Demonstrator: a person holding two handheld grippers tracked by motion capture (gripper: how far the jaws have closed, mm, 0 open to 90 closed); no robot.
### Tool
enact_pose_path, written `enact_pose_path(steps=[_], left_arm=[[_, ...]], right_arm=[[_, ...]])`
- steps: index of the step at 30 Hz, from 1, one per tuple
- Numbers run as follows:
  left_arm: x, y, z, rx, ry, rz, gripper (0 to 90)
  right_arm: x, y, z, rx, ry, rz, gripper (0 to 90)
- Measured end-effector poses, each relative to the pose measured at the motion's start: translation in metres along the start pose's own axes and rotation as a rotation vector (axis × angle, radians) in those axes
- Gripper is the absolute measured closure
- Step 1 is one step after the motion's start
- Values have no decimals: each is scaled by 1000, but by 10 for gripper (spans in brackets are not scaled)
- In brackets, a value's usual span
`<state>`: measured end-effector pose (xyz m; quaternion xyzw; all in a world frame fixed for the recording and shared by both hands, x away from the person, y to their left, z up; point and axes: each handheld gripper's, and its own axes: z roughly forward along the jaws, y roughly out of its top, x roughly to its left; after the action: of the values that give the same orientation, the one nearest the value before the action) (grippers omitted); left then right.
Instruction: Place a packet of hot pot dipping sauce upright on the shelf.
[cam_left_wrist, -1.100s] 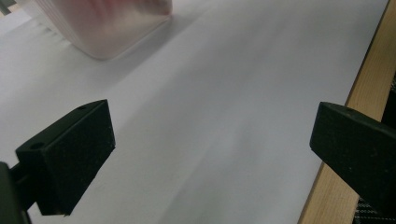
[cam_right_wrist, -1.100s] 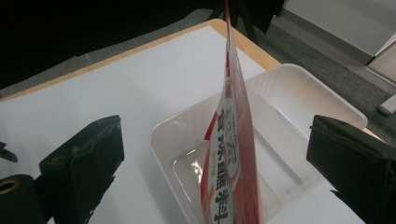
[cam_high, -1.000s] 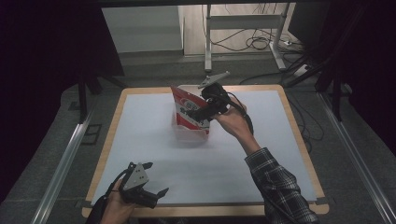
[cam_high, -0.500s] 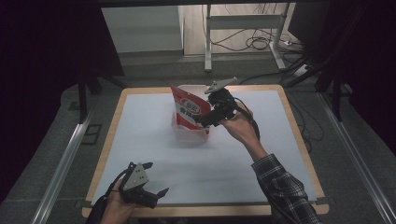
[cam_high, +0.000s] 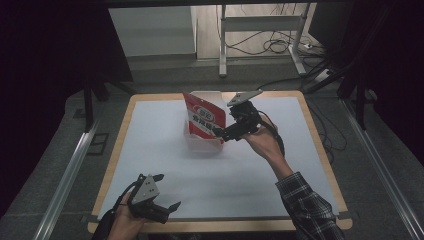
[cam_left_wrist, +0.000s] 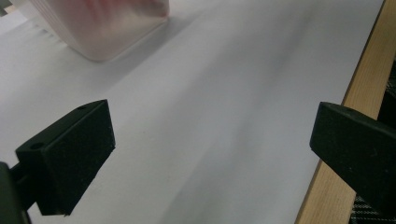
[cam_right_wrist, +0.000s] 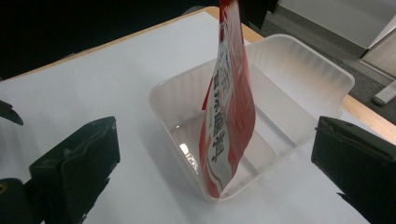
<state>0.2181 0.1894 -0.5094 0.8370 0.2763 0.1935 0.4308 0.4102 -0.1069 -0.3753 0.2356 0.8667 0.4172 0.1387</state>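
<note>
The right gripper (cam_high: 223, 134) has backed off the pouch (cam_high: 204, 119), now standing in the tub (cam_high: 216, 148), so placing looks done; both grippers, left gripper (cam_high: 166, 196) included, gape empty.

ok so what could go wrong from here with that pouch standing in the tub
1. The red pouch stands on its edge, tilted, in the clear plastic tub; with the right gripper open it could flop over.
2. The tub looks light; a nudge from the right gripper's jaws, which flank it, might slide it across the white table mat.
</note>
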Motion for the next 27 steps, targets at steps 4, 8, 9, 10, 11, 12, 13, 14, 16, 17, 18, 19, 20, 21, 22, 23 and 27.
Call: enact_pose_path(steps=[4, 8, 9, 10, 11, 12, 13, 14, 16, 17, 18, 19, 20, 21, 22, 23, 27], left_arm=[[0, 0, 0, -1, 2, -1, 0], [-1, 0, 0, -8, 0, -8, 0], [-1, 0, 0, -7, 0, -8, 0], [-1, 0, 1, -7, 1, -7, 0], [-1, 0, 1, -7, 1, -7, 0], [-1, 0, 1, -7, 1, -7, 0], [-1, 0, 1, -7, 1, -7, 0], [-1, 0, 0, -8, 2, -7, 0], [-1, 0, 0, -10, 3, -7, 0], [-1, 0, 0, -10, 4, -7, 0], [-1, 0, 0, -9, 5, -6, 0], [-1, 0, 1, -9, 5, -6, 0], [-1, 0, 1, -8, 4, -6, 0], [-1, 0, 1, -7, 5, -6, 0], [-1, 0, 1, -8, 5, -5, 0], [-1, 0, 1, -7, 5, -5, 0], [-1, 0, 1, -5, 5, -4, 0]], right_arm=[[0, -6, -1, 4, -3, 3, 11], [0, -13, -3, 6, -3, 8, 12], [-1, -15, -3, 5, -4, 9, 12], [-1, -16, -4, 4, -4, 11, 11], [-1, -19, -5, 2, -5, 14, 11], [-1, -20, -5, 2, -6, 17, 12], [-2, -23, -6, 0, -8, 21, 12], [-2, -24, -6, -1, -8, 22, 11], [-2, -28, -8, -1, -10, 31, 12], [-3, -30, -8, -1, -12, 31, 12], [-3, -34, -10, -1, -12, 34, 12], [-3, -35, -10, -1, -11, 37, 12], [-3, -35, -10, -1, -11, 37, 12], [-3, -37, -11, -4, -12, 41, 12], [-3, -38, -12, -5, -11, 44, 12], [-2, -41, -14, -12, -11, 47, 11], [-3, -45, -17, -18, -12, 56, 7]])
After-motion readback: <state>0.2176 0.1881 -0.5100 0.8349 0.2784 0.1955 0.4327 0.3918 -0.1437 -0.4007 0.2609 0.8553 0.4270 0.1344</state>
